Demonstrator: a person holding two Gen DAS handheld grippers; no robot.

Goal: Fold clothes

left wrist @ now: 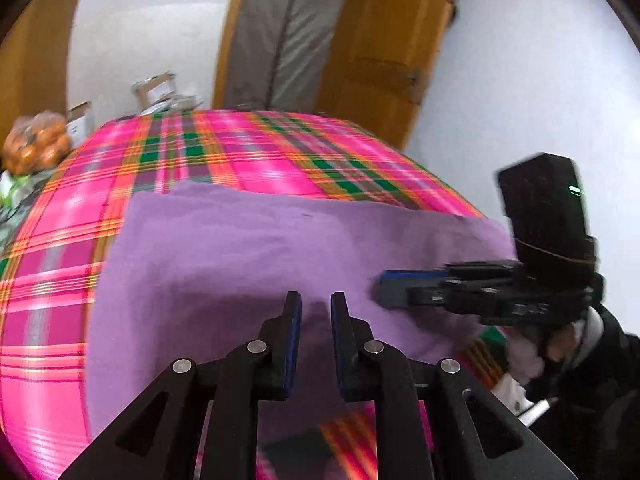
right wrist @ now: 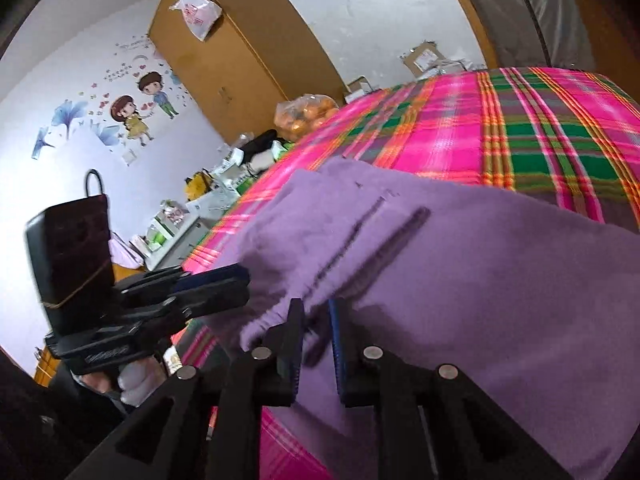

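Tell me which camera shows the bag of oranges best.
The right wrist view: the bag of oranges sits fairly sharp beyond the plaid bedspread. The left wrist view shows it only blurred at the left edge.

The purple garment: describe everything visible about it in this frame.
The purple garment is plain lilac, soft knit-looking fabric with dark stitched slits seen from the right wrist view. It lies partly folded and rumpled on the pink plaid bedcover. The left gripper and right gripper each pinch its near edge.
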